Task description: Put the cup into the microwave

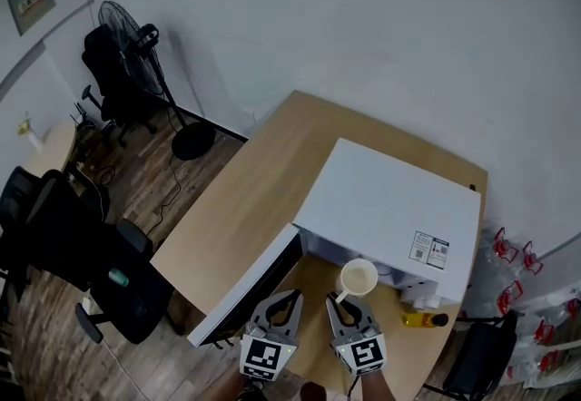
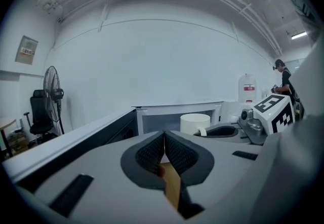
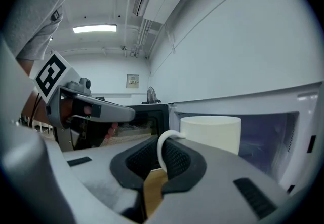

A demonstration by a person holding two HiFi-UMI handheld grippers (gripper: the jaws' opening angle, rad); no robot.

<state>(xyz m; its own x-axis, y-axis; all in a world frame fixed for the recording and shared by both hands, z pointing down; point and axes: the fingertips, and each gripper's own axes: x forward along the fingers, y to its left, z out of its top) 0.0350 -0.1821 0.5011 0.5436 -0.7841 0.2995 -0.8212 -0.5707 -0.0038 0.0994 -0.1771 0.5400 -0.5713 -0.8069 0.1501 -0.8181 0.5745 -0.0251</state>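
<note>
Pinching the thin white handle (image 3: pixel 162 142) of the cup (image 3: pixel 210 134) between the ribbed pads of my right gripper (image 3: pixel 163 159), jaws drawn almost together on it, I had the cup's body just beyond the fingertips. It sat upright and off the table (image 1: pixel 245 200), as far as I could judge. Left gripper (image 2: pixel 164 151) alongside, pads pressed together, nothing between them. Step in hand, by my reading: the carry-in, with the cup at the mouth of the microwave (image 1: pixel 390 209) but not yet inside. It hung directly before the open cavity, door (image 1: pixel 250 286) swung wide to my left. Next move would call for a level push through the opening, rim under the top of the frame and base over the sill. Then a gentle lowering onto the cavity floor before the jaws part. A handle-only pinch might let the cup swing, so slow going seemed wise. Yellow bottle (image 1: pixel 419 319) lay on the table to the right, near the microwave's corner, out of the path. Farther off, a standing fan (image 1: pixel 132 41) by the wall.
</note>
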